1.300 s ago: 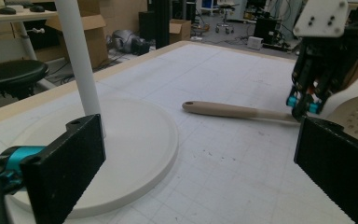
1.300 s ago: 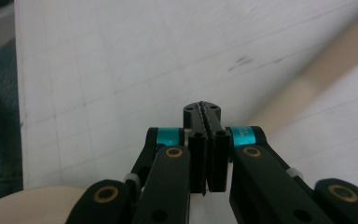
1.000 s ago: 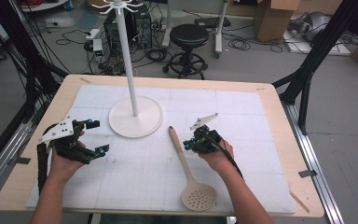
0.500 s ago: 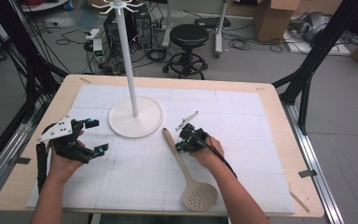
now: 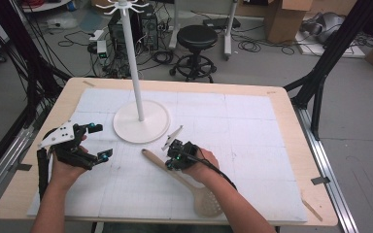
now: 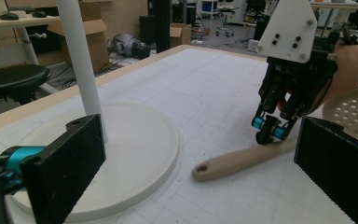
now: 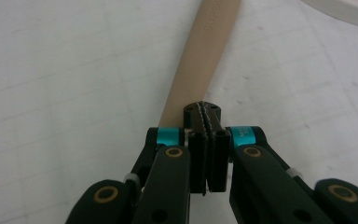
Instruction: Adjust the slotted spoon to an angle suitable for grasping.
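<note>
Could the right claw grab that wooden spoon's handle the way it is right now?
Probably not yet. The right claw sits right over the spoon handle with nothing between them, but its jaws are pressed shut with nothing in them. It would likely need to open first, then close around the handle.

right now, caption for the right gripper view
Right gripper with shut fingers poised over the wooden spoon's handle.
</note>
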The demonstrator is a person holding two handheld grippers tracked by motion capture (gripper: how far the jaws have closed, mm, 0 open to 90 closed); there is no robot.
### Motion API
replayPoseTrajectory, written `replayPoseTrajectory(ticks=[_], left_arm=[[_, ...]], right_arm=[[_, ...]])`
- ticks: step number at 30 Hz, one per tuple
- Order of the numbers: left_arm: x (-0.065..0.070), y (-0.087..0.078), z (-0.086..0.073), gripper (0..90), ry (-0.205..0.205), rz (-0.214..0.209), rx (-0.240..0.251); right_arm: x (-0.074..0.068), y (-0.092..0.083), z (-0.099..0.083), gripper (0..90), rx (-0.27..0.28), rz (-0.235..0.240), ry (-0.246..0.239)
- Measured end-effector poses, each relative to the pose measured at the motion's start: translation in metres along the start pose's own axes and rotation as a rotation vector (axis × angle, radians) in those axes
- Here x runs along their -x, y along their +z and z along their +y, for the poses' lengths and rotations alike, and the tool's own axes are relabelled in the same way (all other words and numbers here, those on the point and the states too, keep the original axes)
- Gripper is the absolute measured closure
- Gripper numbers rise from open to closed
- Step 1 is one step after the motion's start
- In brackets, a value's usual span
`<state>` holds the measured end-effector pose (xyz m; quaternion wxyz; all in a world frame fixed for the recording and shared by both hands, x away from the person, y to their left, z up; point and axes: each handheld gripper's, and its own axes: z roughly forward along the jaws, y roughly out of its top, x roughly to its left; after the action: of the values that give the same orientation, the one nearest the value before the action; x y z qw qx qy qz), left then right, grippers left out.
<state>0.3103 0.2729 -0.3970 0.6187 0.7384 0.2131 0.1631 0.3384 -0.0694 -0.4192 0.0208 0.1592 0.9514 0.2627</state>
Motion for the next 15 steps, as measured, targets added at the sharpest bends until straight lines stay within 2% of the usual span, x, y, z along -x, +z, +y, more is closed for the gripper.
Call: replayPoseTrajectory(ticks=[3,6,10,12,15], left_arm=[[0.000,-0.001,0.000,2.4,0.003,0.000,0.000],[0.000,-0.001,0.000,2.5,0.003,-0.001,-0.001],[-0.001,-0.002,0.001,2.5,0.002,-0.001,0.009],[-0.002,-0.002,0.000,2.5,-0.002,0.002,0.008],[-0.001,-0.001,0.000,2.4,0.000,0.002,0.003]], right_arm=[[-0.009,0.003,0.004,89.8,-0.008,0.016,-0.031],[-0.015,0.002,0.005,89.7,-0.022,0.001,-0.059],[-0.020,-0.017,-0.001,89.8,0.012,0.018,-0.074],[-0.024,-0.029,-0.007,89.8,0.038,0.045,-0.070],[-0.031,-0.040,-0.018,89.8,0.021,0.058,-0.086]])
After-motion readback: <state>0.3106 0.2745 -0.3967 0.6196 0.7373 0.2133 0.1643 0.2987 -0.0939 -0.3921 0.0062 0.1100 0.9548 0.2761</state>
